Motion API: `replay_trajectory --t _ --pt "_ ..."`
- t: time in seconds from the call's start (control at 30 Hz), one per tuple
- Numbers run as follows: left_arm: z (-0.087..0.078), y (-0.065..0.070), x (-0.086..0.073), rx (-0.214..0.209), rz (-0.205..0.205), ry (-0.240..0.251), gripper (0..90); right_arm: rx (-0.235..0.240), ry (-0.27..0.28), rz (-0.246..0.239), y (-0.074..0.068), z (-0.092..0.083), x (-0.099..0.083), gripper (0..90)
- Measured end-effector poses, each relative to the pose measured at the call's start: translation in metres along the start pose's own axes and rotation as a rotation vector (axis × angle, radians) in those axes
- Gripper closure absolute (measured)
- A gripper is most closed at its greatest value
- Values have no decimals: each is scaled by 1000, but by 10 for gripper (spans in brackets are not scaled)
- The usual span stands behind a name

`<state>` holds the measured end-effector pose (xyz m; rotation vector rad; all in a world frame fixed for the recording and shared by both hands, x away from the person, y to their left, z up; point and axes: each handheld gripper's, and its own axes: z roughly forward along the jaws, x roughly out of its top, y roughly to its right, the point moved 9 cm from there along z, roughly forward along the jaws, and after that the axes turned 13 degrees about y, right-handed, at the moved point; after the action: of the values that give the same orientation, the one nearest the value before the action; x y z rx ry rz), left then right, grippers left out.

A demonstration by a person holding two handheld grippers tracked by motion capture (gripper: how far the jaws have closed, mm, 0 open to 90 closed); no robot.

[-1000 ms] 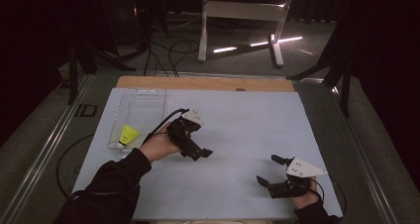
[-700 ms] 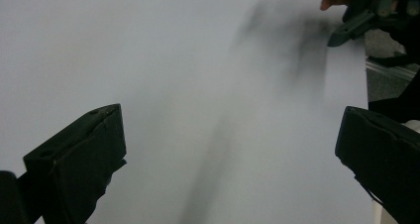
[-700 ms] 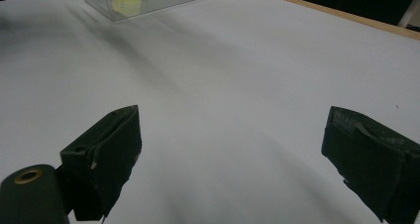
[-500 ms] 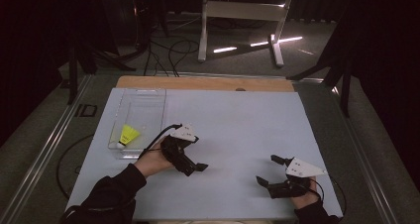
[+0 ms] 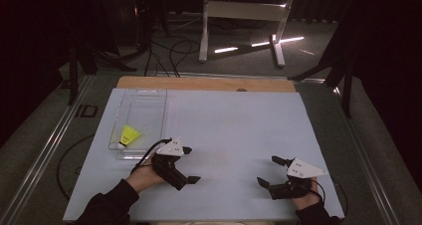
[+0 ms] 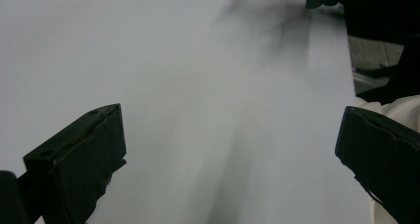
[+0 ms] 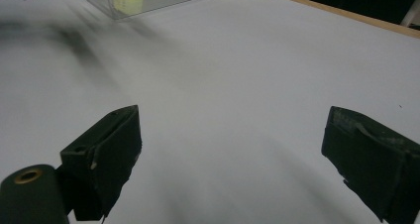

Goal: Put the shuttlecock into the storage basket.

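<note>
Since the earlier frames, the left gripper (image 5: 186, 165) has drawn back from beside the clear tray (image 5: 142, 98) toward the near edge of the bench (image 5: 239, 130); the right gripper (image 5: 272, 172) has kept its place at the near right.

Both grippers are empty, with fingers spread wide: the left pair (image 6: 74, 164) and the right pair (image 7: 101, 159) each frame nothing but bare white surface. The yellow shuttlecock (image 5: 128, 136) lies inside the tray, at its near end, well apart from either gripper.

Judgement: the placing step appears complete and the hands are settling to rest. If further work is intended, the next move would call for the left gripper to reach back over the tray's near wall and close on the shuttlecock.

Limits of inspection: the shuttlecock's base is small and hard to resolve in the high view. The right gripper view cuts the tray off at the top edge. The left gripper view is blurred.
</note>
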<state>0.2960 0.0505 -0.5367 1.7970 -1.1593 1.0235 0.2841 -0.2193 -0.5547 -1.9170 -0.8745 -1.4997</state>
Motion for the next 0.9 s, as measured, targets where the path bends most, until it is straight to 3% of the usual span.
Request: replay_trajectory --t 0.13,0.27,0.47,0.6,0.67,0.9 --pt "-7 3 -7 2 -12 23 2 0 -1 -1 -1 0 0 87" --pt "-14 9 -10 -3 -17 75 2 1 0 -1 0 0 0 88" --pt "-24 11 -18 17 -32 100 2 1 3 -7 0 0 0 88" --pt "-34 13 -24 -6 -44 111 2 -7 -4 -5 3 0 -1 88" --pt "-38 11 -27 12 -31 114 2 -6 -5 -3 3 0 -2 88" --pt "-54 2 -42 72 -67 130 2 -5 -6 -3 2 0 -2 88"
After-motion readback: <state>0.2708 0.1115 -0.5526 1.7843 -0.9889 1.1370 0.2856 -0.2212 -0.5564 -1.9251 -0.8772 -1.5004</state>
